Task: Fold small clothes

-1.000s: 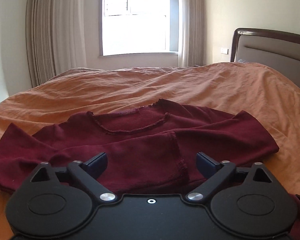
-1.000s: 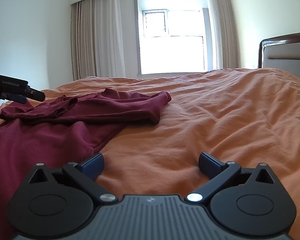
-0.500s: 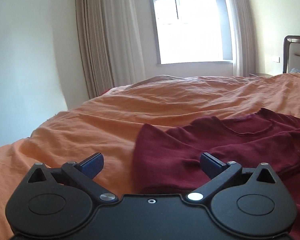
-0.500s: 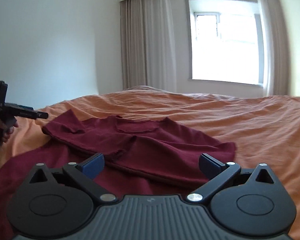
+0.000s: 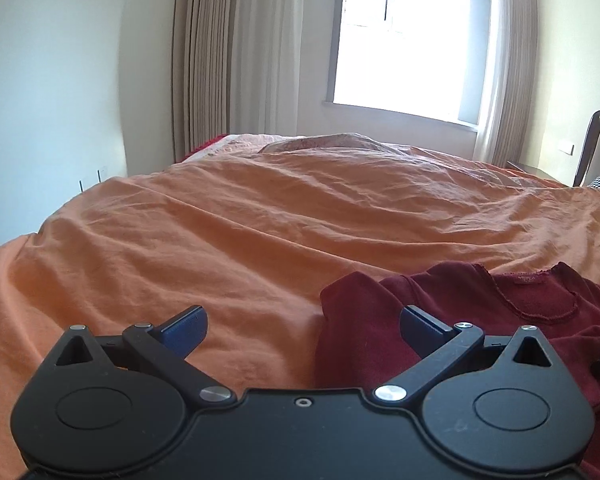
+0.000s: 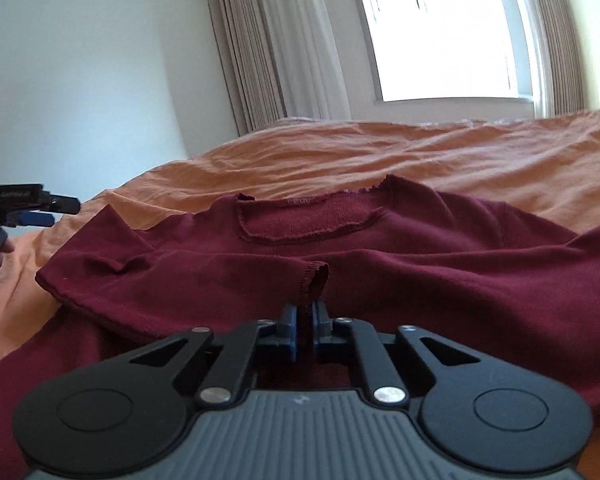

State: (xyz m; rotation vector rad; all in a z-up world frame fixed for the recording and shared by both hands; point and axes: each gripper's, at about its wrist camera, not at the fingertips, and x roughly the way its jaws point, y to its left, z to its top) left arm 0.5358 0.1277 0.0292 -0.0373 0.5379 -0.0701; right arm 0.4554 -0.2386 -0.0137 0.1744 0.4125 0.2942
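A dark red long-sleeved top [image 6: 420, 256] lies spread on the orange bed cover, neckline away from me, one sleeve folded across its front. My right gripper [image 6: 305, 322] is shut on the cuff of that folded sleeve [image 6: 316, 280]. My left gripper [image 5: 302, 326] is open and empty, low over the bed just off the top's left shoulder [image 5: 364, 308]. It also shows in the right wrist view [image 6: 40, 210], at the far left beside the top.
The orange bed cover [image 5: 260, 220] stretches wide to the left and far side. A wooden headboard [image 5: 598, 140] stands at the right. Curtains [image 5: 236, 52] and a bright window [image 5: 408, 40] are behind the bed.
My right gripper swung left over the top and closed on the folded sleeve's cuff. My left gripper swung left, off the top, and stayed open.
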